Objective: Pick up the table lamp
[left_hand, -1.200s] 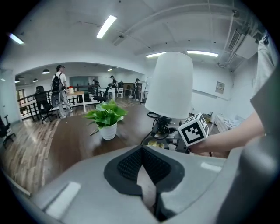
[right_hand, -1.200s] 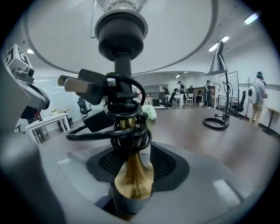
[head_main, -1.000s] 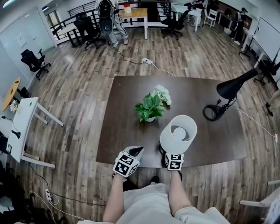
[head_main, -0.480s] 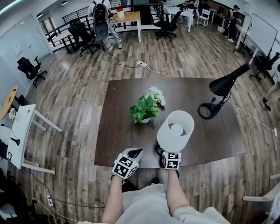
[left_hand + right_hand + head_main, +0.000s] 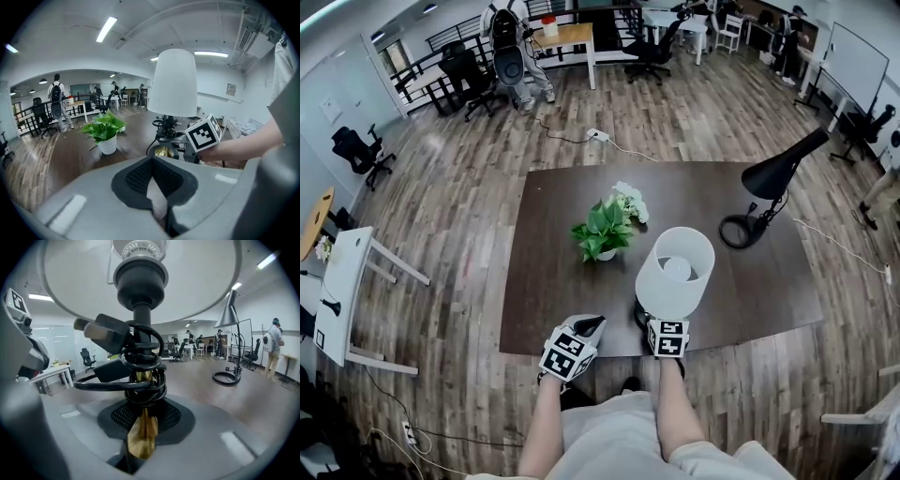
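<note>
Grip secured: the white drum-shaded table lamp [image 5: 675, 272] is pinched at its tapered brass stem [image 5: 143, 427] by the right gripper [image 5: 140, 448], whose jaws have just been closing onto that metal, below the coiled black cord [image 5: 140, 369]. The lamp is held upright at the near edge of the dark brown wooden table [image 5: 553, 309]. The left gripper [image 5: 157, 197] is seen pressed together and empty, just beside it. A clear lift is judged outstanding. From above, the round black base [image 5: 161, 151] is covered by the shade, so its clearance from the tabletop cannot be confirmed.
</note>
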A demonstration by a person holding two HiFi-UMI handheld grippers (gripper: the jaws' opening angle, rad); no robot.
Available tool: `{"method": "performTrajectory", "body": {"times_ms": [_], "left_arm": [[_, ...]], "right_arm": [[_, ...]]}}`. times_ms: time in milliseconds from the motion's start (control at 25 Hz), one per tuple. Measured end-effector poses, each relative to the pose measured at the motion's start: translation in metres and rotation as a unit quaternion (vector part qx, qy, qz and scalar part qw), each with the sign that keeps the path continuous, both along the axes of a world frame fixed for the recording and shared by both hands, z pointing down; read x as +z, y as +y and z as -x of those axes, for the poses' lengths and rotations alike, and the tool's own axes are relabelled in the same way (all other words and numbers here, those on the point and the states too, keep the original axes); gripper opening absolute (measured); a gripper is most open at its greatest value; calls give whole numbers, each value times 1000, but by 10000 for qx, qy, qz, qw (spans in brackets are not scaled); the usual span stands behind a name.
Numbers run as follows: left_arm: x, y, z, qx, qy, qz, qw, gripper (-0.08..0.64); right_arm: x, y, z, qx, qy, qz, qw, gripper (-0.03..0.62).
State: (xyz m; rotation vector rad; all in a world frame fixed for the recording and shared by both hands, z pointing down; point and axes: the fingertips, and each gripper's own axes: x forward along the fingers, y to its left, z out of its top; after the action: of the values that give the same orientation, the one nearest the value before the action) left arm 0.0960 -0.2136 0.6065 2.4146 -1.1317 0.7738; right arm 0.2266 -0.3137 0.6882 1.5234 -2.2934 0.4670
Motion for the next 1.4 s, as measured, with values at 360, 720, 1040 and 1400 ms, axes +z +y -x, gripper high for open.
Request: {"method": "performTrajectory", "body": {"times_ms": [360, 720, 1040, 1400], "left_arm": [[-10, -7, -9, -108, 132, -138, 9998, 0], [-24, -10, -44, -29, 527, -195, 9984, 0], [-50, -22, -58, 79, 475, -450, 9978, 0], [-56, -33, -77, 251, 529, -528, 9969, 0]], "right_arm": [[-22, -3, -6, 7, 17, 62, 10000, 112], [-43, -3, -11, 82, -80, 318, 9994, 114], [-60, -3, -18, 57, -5, 256, 9997, 112], [-79, 0, -12, -199, -176, 215, 9994, 114]]}}
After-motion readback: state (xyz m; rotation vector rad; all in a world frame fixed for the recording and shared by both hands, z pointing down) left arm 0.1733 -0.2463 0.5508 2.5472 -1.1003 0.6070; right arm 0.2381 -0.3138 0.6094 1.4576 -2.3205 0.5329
